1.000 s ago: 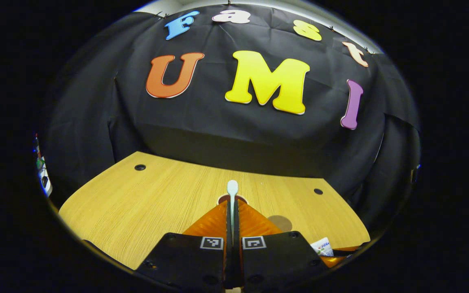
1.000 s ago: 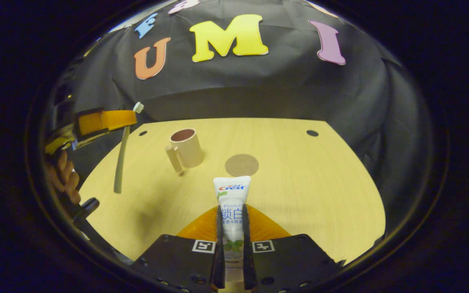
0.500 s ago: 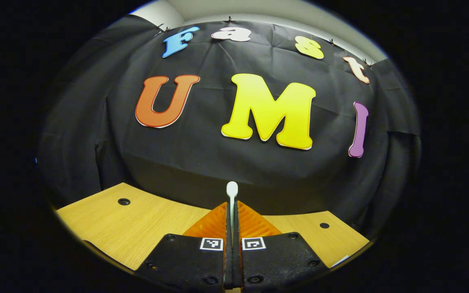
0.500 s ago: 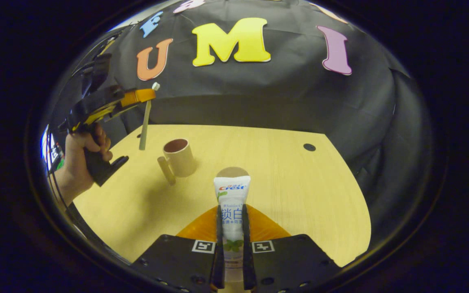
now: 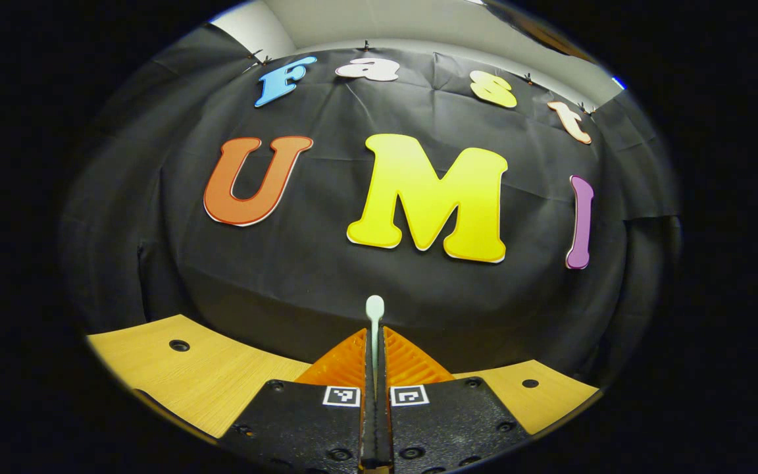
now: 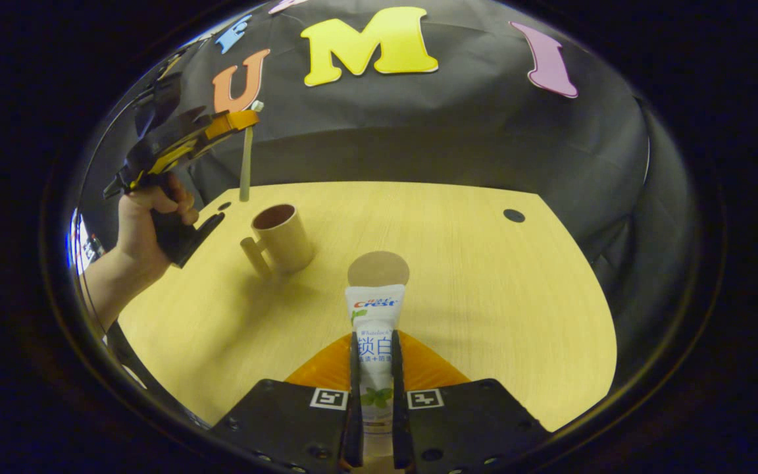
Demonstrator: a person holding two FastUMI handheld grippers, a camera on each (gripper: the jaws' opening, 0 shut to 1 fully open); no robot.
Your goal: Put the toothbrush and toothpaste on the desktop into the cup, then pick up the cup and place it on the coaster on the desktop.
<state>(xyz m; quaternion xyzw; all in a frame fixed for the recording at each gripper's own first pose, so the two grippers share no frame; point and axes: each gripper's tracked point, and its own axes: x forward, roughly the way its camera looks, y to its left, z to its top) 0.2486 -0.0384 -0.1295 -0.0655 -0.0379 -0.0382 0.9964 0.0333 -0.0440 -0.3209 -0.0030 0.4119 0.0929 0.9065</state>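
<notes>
I had L fingers clamped on toothbrush above cup; R fingers pinched toothpaste over bench, near coaster.

A wooden surface with round holes meets black cloth. Above the cloth, pale wall.

recording booth: black cloth wall, wooden desk
</notes>
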